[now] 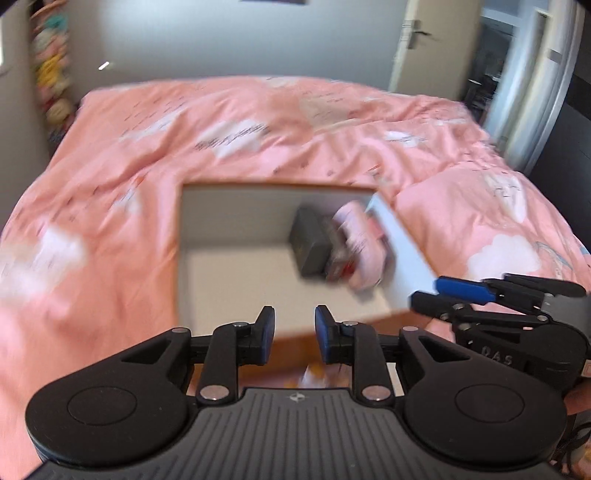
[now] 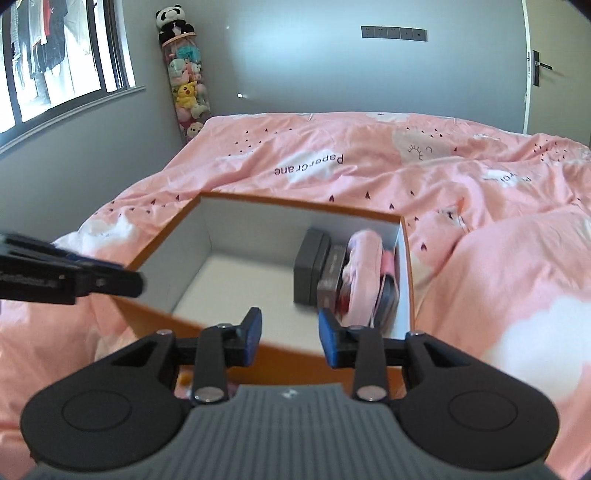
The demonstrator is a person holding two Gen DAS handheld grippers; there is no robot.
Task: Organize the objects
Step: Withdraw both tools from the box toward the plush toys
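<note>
Looking down both wrist cams at an orange box point(image 2: 404, 258) with a white interior, sitting open on a pink bedspread point(image 2: 480, 206).

Left gripper point(image 1: 294, 332): jaws stand a narrow gap apart, nothing between the pads, holding nothing. It hangs over the box's near wall. Left cam is motion-blurred, so fine detail there is poor.

Right gripper point(image 2: 290, 338): jaws apart a bit wider than the left's, empty as well, over the near wall of the box. From the left cam I see it side-on at the right edge, fingers point(image 1: 463, 288) pointing toward the box's right wall.

Box contents, all packed against the right side, standing on edge in a row:
- dark grey case point(image 2: 312, 264), furthest left
- a second dark flat box point(image 2: 331, 275) touching it
- pink bundle point(image 2: 362, 275) next (fabric or a pouch, I can't tell which)
- something dark and pink squeezed against the right wall, not identifiable

Left half of the box floor is bare.

Background: tall clear tube of plush toys point(image 2: 188, 92) in the corner, panda point(image 2: 170, 18) on top, window point(image 2: 55, 55) to the left.
</note>
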